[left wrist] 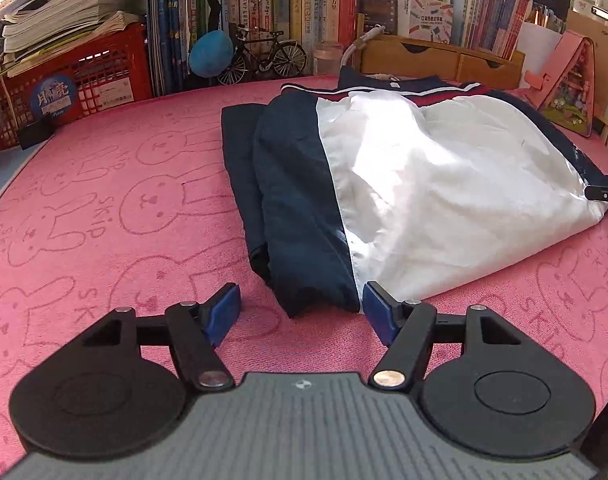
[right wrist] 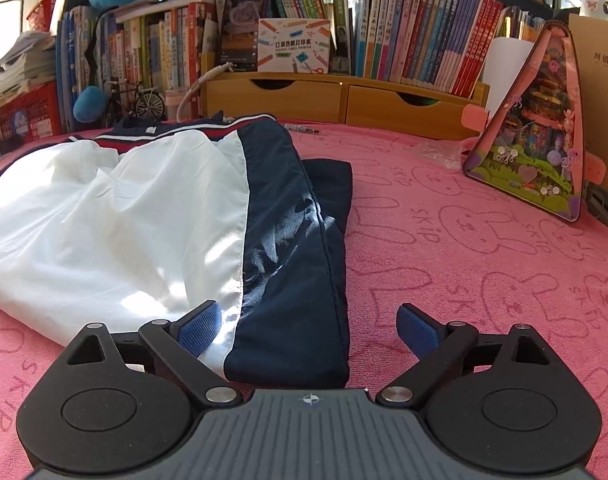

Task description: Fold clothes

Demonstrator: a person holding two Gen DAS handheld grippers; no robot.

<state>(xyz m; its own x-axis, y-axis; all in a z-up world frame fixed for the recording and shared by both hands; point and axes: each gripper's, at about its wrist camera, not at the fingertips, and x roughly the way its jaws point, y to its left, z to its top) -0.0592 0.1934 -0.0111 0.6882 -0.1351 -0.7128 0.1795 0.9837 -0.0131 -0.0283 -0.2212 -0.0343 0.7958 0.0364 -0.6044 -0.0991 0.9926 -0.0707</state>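
Lying on a pink towel [left wrist: 104,208] printed with rabbits, a jacket [left wrist: 424,184] of white and navy panels stretched lengthwise away from both cameras toward a wall of books [right wrist: 424,40], its long axis running from the near hem to the far collar.

The left gripper [left wrist: 300,310] sat low at the jacket's near left corner. Its fingers were spread wide and held nothing. The navy sleeve end lay just ahead, between the two blue pads [left wrist: 224,312], with the right pad just beside the white hem.

The right gripper [right wrist: 308,332] sat at the near right corner, also low and pointing along the cloth. Its fingers were likewise spread and empty. The navy edge of the jacket reached in between them, and the left pad appeared to rest over the white panel.

Each gripper was near its own corner, the right one seemingly further in over the cloth. Judging from this, the next move would be to pinch both near corners and carry the hem away toward the collar.

A pink toy house [right wrist: 544,140] stood well apart on the right.
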